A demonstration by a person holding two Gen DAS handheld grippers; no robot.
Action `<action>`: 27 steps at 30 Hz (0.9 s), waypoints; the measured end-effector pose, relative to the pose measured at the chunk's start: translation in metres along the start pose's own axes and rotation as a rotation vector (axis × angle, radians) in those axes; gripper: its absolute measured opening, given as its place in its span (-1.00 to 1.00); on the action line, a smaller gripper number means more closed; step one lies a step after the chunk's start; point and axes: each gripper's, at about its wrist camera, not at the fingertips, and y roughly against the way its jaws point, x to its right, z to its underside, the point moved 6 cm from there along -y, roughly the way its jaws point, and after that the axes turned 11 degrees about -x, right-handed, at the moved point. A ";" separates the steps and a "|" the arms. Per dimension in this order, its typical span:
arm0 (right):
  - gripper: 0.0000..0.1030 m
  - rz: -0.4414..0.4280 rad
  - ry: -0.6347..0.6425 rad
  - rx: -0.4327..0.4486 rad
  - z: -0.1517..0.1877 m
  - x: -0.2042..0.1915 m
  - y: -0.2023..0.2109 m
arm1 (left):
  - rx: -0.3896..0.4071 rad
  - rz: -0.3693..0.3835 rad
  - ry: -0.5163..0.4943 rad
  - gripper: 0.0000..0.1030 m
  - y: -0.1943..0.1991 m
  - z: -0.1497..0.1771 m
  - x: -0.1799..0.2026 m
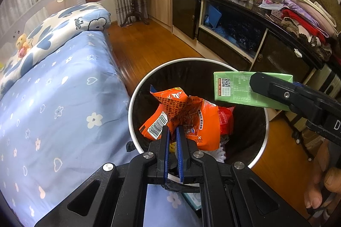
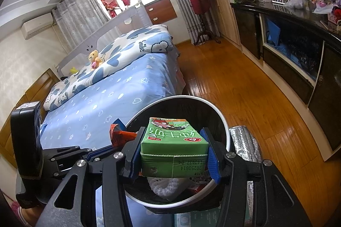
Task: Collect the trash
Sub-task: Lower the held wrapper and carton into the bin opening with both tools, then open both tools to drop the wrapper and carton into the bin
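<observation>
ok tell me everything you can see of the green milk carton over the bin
The green rectangular paper milk carton is clamped on its two long sides by the blue pads of the right gripper. It lies roughly level above the open mouth of the round white-rimmed bin with a black liner. One face bears white characters and a cartoon, another a QR code and small print; the end is stamped with a date. Nothing else touches it.

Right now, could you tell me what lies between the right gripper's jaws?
A green milk carton sits clamped between the right gripper's jaws, above the trash bin; the right wrist view shows it.
</observation>
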 end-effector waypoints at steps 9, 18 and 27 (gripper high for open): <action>0.00 -0.007 -0.009 -0.008 0.000 0.003 -0.002 | -0.008 0.008 0.007 -0.60 0.001 0.000 -0.005; 0.07 -0.031 -0.038 -0.026 0.006 0.005 -0.002 | 0.046 -0.001 0.060 -0.10 0.018 0.018 -0.015; 0.28 -0.044 -0.030 0.019 0.025 -0.018 0.017 | 0.112 0.016 0.189 0.01 0.047 0.080 -0.038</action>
